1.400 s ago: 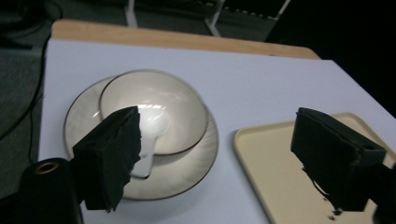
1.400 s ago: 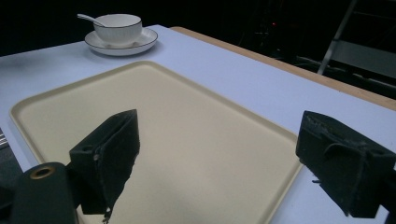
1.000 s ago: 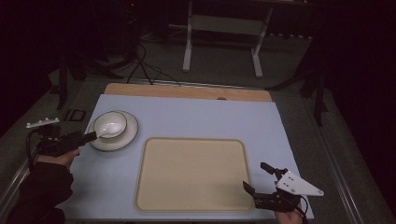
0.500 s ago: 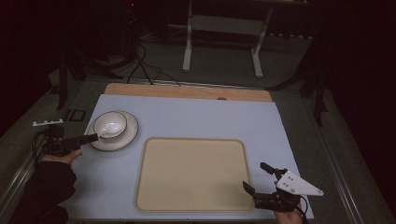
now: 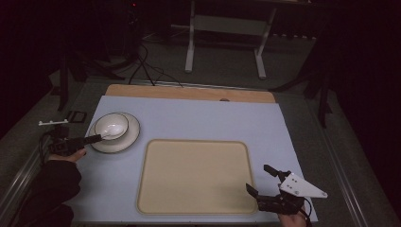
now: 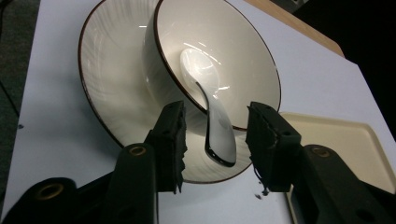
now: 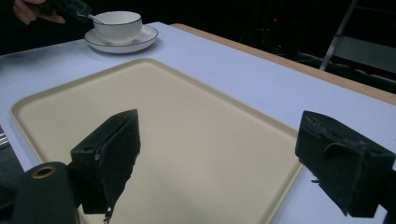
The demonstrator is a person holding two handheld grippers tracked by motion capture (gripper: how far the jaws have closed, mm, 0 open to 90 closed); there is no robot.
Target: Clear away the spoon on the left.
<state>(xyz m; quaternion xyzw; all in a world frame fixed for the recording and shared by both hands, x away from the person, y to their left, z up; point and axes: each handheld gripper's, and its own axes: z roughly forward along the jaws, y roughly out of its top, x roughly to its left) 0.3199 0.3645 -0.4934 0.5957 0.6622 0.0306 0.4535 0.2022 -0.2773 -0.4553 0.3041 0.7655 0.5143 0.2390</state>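
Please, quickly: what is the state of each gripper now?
Left gripper: open, jaws just closing around the spoon handle, pads not yet touching.
Right gripper: open, holding nothing, over the tray.

A mat covers the table, with a bare strip along its far edge. On the mat's far left stands a plate, a bowl on it, a spoon in the bowl with its handle out over the rim. The tray lies near the front, right of the plate
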